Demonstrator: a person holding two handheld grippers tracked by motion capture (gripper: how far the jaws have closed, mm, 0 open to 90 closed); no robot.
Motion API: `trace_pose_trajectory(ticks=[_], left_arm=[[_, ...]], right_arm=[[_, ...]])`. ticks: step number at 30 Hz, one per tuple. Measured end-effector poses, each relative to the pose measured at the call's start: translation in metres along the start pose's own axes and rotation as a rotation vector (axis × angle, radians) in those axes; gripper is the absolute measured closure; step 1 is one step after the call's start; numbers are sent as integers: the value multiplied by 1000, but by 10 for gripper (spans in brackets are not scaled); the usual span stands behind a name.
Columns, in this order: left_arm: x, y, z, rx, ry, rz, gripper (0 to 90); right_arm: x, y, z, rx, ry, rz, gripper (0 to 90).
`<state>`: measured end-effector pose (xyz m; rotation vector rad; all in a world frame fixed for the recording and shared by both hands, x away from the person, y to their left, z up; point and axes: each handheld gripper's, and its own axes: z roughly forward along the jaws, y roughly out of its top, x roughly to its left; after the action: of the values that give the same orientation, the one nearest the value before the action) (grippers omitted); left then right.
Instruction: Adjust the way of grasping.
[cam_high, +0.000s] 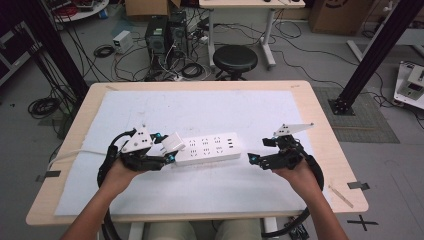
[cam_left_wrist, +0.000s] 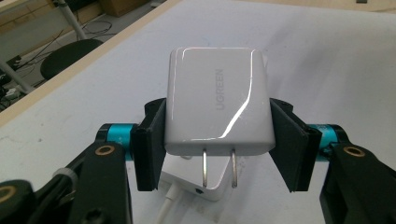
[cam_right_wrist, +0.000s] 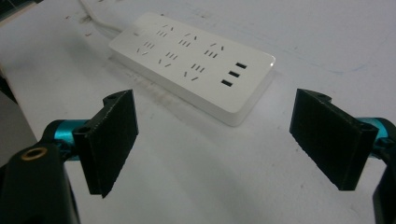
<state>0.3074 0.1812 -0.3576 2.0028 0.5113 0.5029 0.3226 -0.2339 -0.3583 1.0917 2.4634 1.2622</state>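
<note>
White charger (cam_left_wrist: 218, 105): clenched between left gripper (cam_left_wrist: 218, 140) pads, prongs down, above left end of power strip (cam_high: 207, 148). Right gripper (cam_right_wrist: 215, 140): jaws spread, nothing held, right of strip.

A black round stool (cam_high: 235, 59) stands top centre, computer towers (cam_high: 165, 34) left of it, a cardboard box (cam_high: 339, 15) upper right.
</note>
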Motion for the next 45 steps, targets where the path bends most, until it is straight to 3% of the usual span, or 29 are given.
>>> trace_pose_trajectory(ticks=[7,16,17,27,28,36,45], left_arm=[[-6,2,4,-9,-37,37,425],[-11,4,8,-14,-63,70,425],[-13,5,9,-9,-73,95,425],[-23,7,21,1,-118,174,425],[-24,7,23,3,-121,177,425],[-31,9,33,-5,-149,226,425],[-36,11,40,-9,-156,264,425]], right_arm=[[8,6,5,8,52,5,155],[14,13,8,-3,82,8,155],[15,15,10,1,104,11,155],[20,21,14,-14,190,65,155],[22,24,16,-25,232,89,155],[30,35,30,6,336,136,155],[37,45,45,36,387,148,155]])
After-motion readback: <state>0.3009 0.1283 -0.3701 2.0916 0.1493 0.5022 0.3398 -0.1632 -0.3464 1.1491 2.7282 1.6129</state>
